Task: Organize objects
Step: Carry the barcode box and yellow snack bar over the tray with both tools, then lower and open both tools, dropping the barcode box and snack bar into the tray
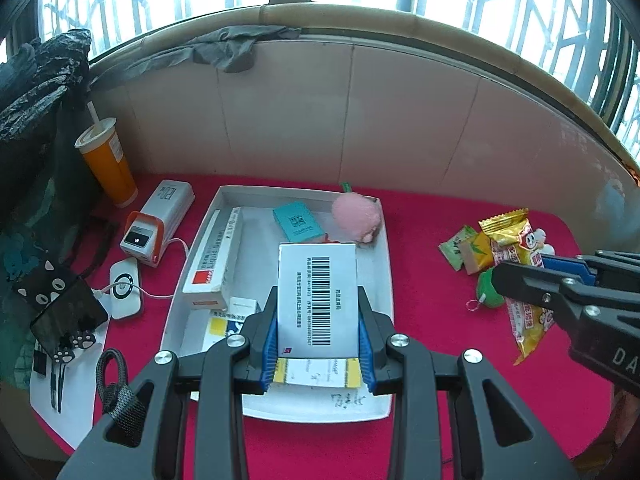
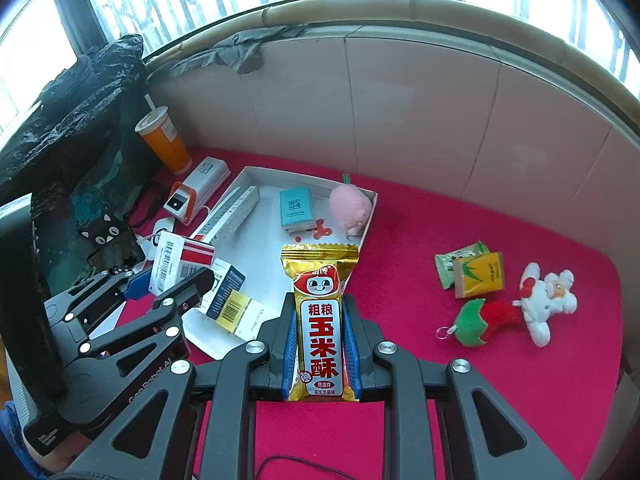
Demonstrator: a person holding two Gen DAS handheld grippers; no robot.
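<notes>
While my left claw (image 1: 318, 344) pointed down over the white tray (image 1: 386, 248), its blue pads were pinched tight against the two long edges of a white barcode box (image 1: 318, 300), so the box stood up between them with its label facing me; I judged that edge grip kept it from twisting as I carried it above the tray. Beyond the claw's tips lay a teal box (image 1: 298, 222) and a pink plush (image 1: 357, 218), and off to the left side a long red-and-white carton (image 1: 214, 264) ran along the tray wall, with a yellow-and-white box (image 1: 316, 372) flat just beneath my grip. Far off to the right, outside the tray, my other claw showed over the red cloth (image 1: 440, 320) near the loose snack packets (image 1: 466, 250). From the right claw (image 2: 320, 344), the jaws were closed snugly on a golden corn-crisp packet (image 2: 319, 308), gripped at its lower half so the sealed top stuck out ahead, just over the tray's near corner. To the right of that claw, well apart on the cloth, lay a green strawberry charm (image 2: 478, 322) and a white plush toy (image 2: 546, 300), not yet sorted. To its left, the other claw held the barcode box over the tray, which looked to me like the place everything was meant to go.
</notes>
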